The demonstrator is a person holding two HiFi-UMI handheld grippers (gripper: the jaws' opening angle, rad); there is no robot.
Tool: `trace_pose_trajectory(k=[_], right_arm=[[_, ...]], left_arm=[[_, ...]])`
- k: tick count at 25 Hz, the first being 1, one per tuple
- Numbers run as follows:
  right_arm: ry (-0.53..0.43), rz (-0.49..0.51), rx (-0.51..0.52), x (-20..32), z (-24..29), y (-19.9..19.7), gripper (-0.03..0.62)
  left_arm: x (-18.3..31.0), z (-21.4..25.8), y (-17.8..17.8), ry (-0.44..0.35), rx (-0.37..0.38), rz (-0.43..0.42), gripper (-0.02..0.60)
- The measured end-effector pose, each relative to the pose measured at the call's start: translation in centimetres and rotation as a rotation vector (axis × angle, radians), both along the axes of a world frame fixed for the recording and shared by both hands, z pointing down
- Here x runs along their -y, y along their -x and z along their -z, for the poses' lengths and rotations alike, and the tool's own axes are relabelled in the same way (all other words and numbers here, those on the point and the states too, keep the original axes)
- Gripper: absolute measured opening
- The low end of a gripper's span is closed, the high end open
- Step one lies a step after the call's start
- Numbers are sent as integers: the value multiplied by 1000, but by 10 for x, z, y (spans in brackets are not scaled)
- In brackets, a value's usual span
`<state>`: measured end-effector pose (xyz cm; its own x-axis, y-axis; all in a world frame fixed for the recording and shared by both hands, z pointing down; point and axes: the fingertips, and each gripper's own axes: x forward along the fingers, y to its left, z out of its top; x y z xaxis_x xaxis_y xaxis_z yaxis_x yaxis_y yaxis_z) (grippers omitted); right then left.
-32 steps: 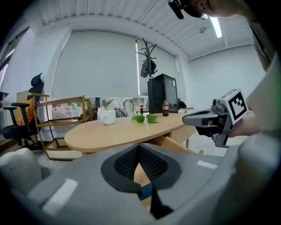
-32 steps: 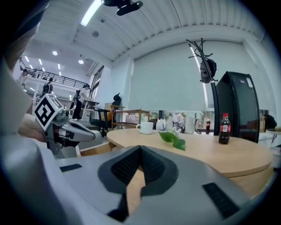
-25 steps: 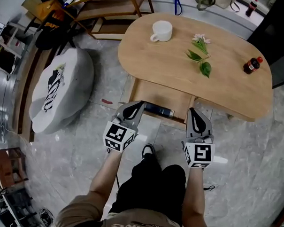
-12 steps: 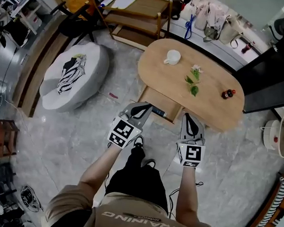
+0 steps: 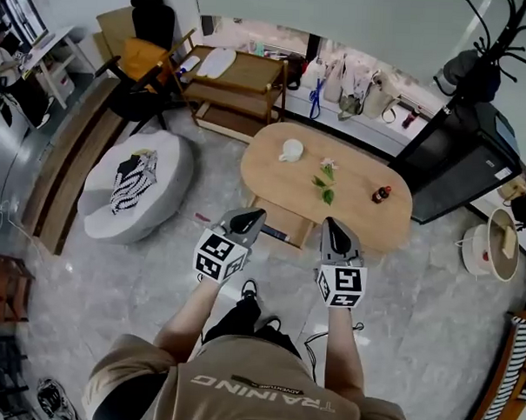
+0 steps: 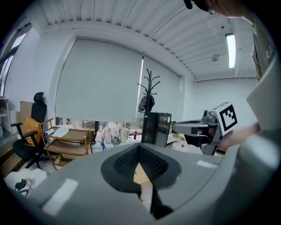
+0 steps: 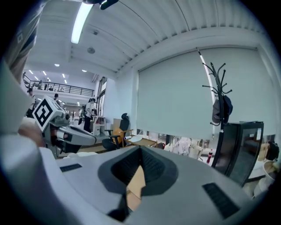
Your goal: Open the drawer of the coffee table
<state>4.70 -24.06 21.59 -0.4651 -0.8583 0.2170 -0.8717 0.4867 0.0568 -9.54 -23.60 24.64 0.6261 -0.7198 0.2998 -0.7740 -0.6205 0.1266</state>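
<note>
Drawer of the coffee table: position relative to both grippers, view by view.

Head view. The oval table's long axis runs from upper left to lower right. The drawer stands pulled out from under the near long edge, toward the person, its pale wooden inside exposed. A dark oblong item lies at its near side. On the table top are a white cup, a flower sprig and a small bottle. The left gripper and right gripper are held side by side, both pointing at the table. The drawer shows between their tips. The left tip overlaps the drawer's left corner in the picture, while the right tip sits just off its right end. Neither touches it. Judgement: both are held high, with the drawer ahead and well below.

Left gripper view. The left gripper has its jaws together with nothing between them. It looks roughly level across the room at a blind and a coat stand. Only a sliver of pale wood shows through the notch behind the tips. The right gripper shows off to the side.

Right gripper view. The right gripper also has its jaws together, empty, with the same wood sliver in the notch. The left gripper is alongside.

Judgement: the drawer is already out, so the task looks done. Any further pull would run along the drawer's slide line, toward the person, and the left gripper is slightly the nearer.
</note>
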Motion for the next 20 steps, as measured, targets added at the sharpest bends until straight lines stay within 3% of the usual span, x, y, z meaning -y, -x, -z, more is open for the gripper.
trace_pose_trajectory(k=[7, 11, 15, 20], right_arm=[[-61, 33, -38, 2, 36, 1, 5], [-46, 30, -48, 2, 18, 9, 5], [-60, -15, 1, 17, 22, 7, 5], [-110, -39, 16, 40, 40, -3, 5]], left_arm=[[11, 60, -4, -125, 22, -58, 6], [21, 58, -5, -119, -11, -81, 6], [41, 54, -6, -116, 15, -127, 6], [70, 57, -3, -121, 12, -121, 6]])
